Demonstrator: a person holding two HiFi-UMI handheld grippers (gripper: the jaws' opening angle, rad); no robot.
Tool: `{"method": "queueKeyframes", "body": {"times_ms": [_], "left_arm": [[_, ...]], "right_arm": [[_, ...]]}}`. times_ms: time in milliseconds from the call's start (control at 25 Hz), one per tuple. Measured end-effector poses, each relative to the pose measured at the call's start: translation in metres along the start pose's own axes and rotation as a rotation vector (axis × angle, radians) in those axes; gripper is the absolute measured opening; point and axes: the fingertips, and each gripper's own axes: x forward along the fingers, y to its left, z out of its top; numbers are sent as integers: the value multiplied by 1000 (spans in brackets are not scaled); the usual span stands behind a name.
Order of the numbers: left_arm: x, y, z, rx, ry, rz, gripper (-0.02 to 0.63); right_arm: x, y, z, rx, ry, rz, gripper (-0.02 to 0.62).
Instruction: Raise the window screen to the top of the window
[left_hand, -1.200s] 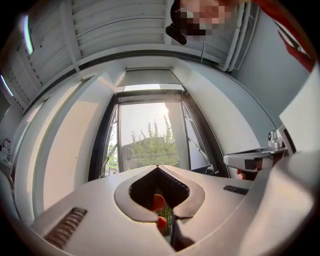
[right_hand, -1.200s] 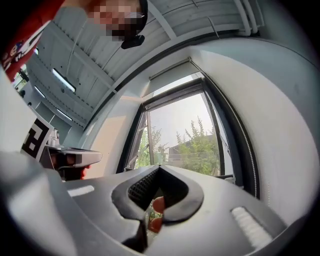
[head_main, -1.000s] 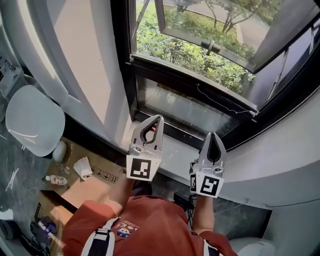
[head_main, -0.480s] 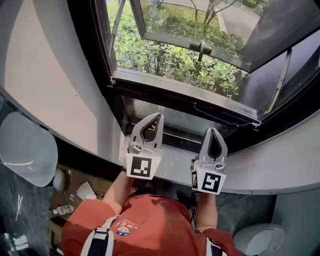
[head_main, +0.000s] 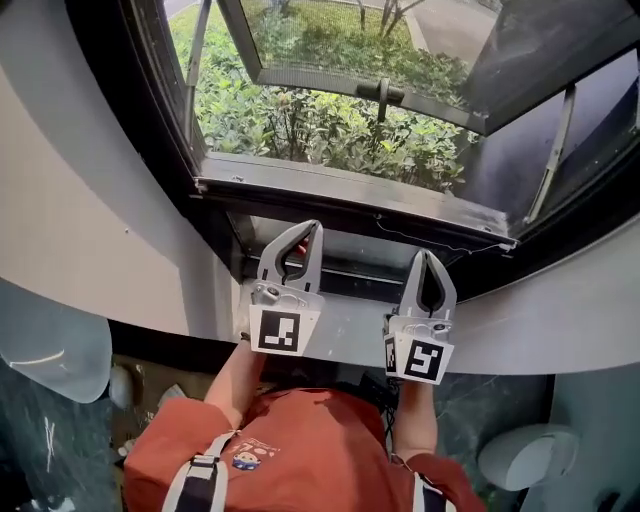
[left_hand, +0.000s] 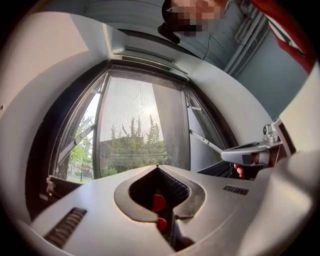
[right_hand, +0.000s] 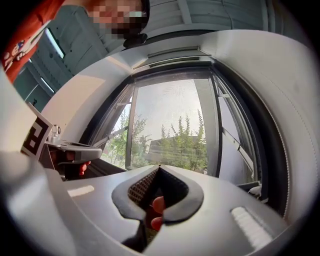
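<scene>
The window screen (left_hand: 131, 140) is spread across the window frame (head_main: 135, 110) in front of you. Your left gripper (head_main: 304, 232) and right gripper (head_main: 427, 260) sit side by side near the frame's bottom edge. Both have their fingers pressed together and hold nothing.

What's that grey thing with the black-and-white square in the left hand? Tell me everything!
That is the left gripper. It looks like grey plastic: two curved jaws shut tip to tip, leaving a hollow loop with nothing in it. A white cube with a black square marker sits at its back. The person's hand holds it from below. It points at the window, over the pale sill, apart from the right gripper.
</scene>
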Motion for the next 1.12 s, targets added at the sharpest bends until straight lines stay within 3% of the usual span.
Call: {"method": "queueKeyframes", "body": {"times_ms": [560,720,880,1000,1040,1080,1120], "left_arm": [[18,-27,-12,66,24,21,5],[23,-27,-19,102,72,11,5],[29,-28,-34,255,145,-36,12],[30,-26,-46,382,187,-67,61],[30,-24,-49,427,203,-75,67],[30,-22,-53,474,222,-84,75],[29,-20,-57,522,245,-97,83]], "right_arm": [[0,-41,-19,15,-4,7,9],[6,-41,-27,-13,21,31,9],[18,-32,-37,-144,98,98,11],[22,-28,-46,-242,166,133,11],[23,-27,-51,-274,197,155,30],[24,-25,-56,-313,225,180,98],[26,-24,-61,-358,244,199,101]]}}
